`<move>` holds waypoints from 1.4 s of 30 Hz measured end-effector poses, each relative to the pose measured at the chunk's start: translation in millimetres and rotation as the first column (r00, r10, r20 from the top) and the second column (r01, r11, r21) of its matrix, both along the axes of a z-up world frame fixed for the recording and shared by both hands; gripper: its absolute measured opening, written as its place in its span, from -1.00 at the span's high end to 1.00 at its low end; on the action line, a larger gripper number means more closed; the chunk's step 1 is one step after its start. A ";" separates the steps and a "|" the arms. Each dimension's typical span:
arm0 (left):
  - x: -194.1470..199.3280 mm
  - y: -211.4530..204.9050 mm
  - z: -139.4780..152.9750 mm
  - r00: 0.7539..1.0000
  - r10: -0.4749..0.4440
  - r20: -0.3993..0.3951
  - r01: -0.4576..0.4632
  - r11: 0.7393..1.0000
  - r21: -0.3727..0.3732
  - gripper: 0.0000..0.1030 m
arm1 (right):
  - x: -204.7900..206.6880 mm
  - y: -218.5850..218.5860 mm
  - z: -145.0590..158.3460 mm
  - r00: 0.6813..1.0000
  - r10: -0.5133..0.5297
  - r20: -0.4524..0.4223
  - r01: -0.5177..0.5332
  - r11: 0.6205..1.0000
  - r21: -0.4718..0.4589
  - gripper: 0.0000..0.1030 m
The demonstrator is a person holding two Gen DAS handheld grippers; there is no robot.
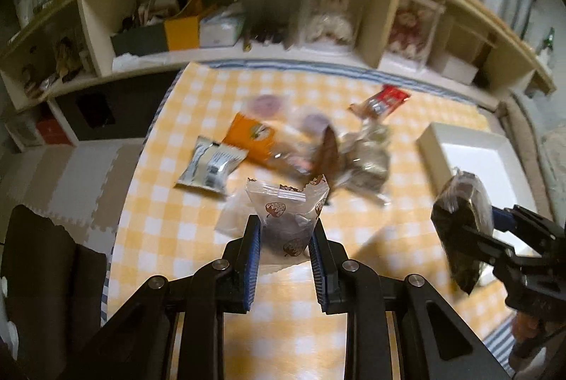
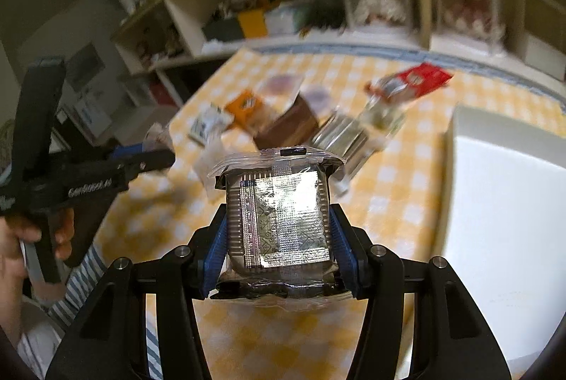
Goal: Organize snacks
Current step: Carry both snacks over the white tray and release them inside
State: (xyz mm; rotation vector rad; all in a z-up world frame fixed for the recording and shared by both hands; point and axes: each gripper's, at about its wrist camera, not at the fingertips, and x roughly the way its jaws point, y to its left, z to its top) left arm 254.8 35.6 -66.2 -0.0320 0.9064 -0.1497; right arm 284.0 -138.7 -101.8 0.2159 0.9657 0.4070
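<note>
My left gripper (image 1: 286,221) is shut on a clear snack packet with brown leaf prints (image 1: 288,210) and holds it above the yellow checked tablecloth (image 1: 169,221). My right gripper (image 2: 277,217) is shut on a clear-wrapped dark snack pack with a silver sachet (image 2: 283,221); it also shows in the left wrist view (image 1: 460,231), held above the table near the white tray (image 1: 474,161). A loose pile of snacks lies mid-table: an orange packet (image 1: 254,136), a white-and-black packet (image 1: 212,164), a brown bar (image 1: 329,153), silver wraps (image 1: 368,161) and a red packet (image 1: 385,100).
The white tray (image 2: 506,203) sits at the table's right side. A cream shelf unit (image 1: 247,51) with boxes and dolls runs along the far edge. The floor with foam mats (image 1: 70,175) is to the left. The left gripper appears at the left of the right wrist view (image 2: 152,157).
</note>
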 end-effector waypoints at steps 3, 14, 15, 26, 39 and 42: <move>-16.2 -11.9 15.7 1.000 -0.009 0.023 0.009 1.000 -0.004 0.49 | -5.6 -10.5 14.2 1.000 -0.020 0.022 0.019 1.000 0.007 -0.07; -43.1 -89.2 42.0 0.992 -0.128 0.017 0.128 0.988 -0.083 0.49 | -36.5 -80.1 38.5 0.983 -0.180 0.023 0.181 0.982 -0.049 -0.07; -40.9 -96.9 41.5 0.990 -0.139 0.014 0.140 0.986 -0.087 0.49 | -39.1 -88.0 38.9 0.981 -0.195 0.022 0.196 0.979 -0.054 -0.07; -27.1 -187.1 10.5 0.968 -0.244 -0.065 0.232 0.962 -0.147 0.49 | -68.0 -160.4 21.4 0.944 -0.330 -0.009 0.326 0.938 -0.115 -0.07; 9.0 -239.5 -47.6 0.948 -0.271 -0.164 0.249 0.958 -0.142 0.41 | -60.2 -187.2 -20.0 0.920 -0.372 -0.124 0.356 0.925 -0.136 -0.07; 7.3 -241.2 -49.3 0.951 -0.276 -0.142 0.259 0.958 -0.123 0.13 | -59.5 -191.2 -25.2 0.913 -0.383 -0.142 0.363 0.920 -0.151 -0.07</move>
